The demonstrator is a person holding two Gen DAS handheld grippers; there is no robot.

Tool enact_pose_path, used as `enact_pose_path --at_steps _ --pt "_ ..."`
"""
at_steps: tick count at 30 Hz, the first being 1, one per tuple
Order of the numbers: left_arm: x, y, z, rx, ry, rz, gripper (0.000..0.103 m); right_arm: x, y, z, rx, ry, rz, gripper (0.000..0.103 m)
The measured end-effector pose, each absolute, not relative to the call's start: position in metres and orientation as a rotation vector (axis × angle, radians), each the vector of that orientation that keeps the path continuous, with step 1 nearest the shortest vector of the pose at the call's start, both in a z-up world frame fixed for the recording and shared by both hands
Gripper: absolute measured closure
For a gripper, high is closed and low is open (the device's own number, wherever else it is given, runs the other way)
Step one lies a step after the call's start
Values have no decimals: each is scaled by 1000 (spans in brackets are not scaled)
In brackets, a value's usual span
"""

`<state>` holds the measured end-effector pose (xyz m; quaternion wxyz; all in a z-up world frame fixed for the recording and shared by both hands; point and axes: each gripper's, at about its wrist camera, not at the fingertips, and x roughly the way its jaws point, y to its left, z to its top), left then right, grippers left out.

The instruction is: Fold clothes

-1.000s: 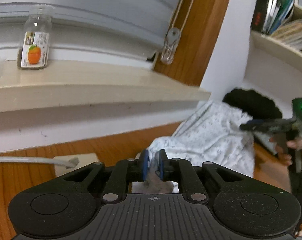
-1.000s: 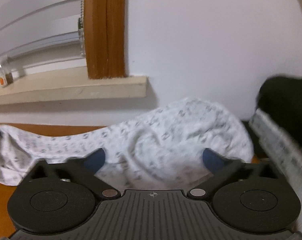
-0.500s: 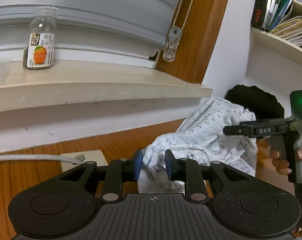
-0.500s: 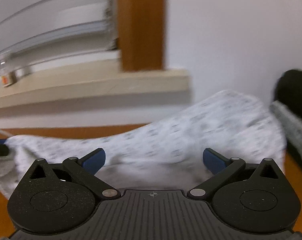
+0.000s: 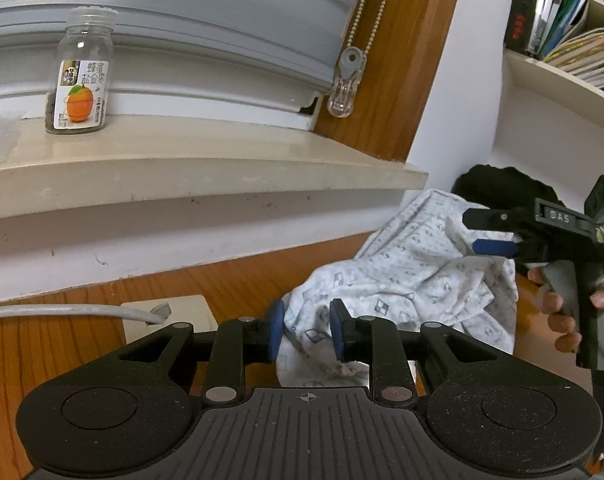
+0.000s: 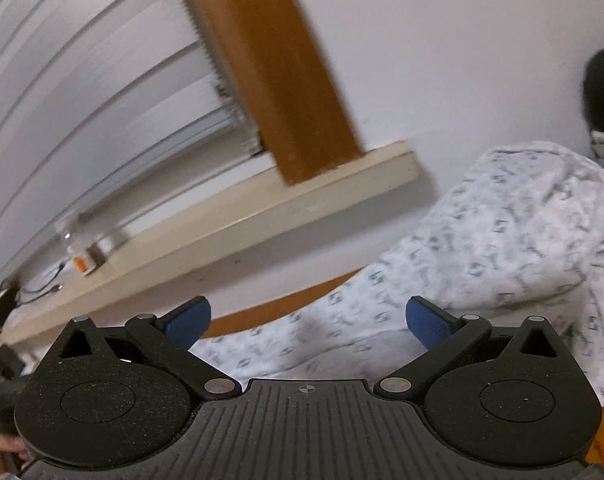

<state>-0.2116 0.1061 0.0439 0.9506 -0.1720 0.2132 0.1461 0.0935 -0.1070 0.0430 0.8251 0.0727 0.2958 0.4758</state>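
Both tongs I'm running stand open. My left tongs [image 5: 304, 330] sit with their blue pads parted around a bunched edge of the white patterned garment [image 5: 422, 272], not pinching it. My right tongs [image 6: 308, 322] gape wide above the same garment [image 6: 502, 248], which lies crumpled on the wooden surface [image 5: 82, 344] below the windowsill [image 5: 182, 160].

Home — bookshelf [image 5: 558, 60], windowsill [image 5: 190, 160]
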Motion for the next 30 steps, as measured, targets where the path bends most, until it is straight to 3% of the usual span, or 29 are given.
enact_pose_path --at_steps 6,21,30 --pt "-211 106 44 -349 434 297 77 100 -104 37 127 668 982 0" --pt "-211 99 47 -322 434 287 77 75 -106 55 -62 507 1107 0" --pt "-214 97 46 -312 454 293 77 52 -84 52 -126 542 1198 0"
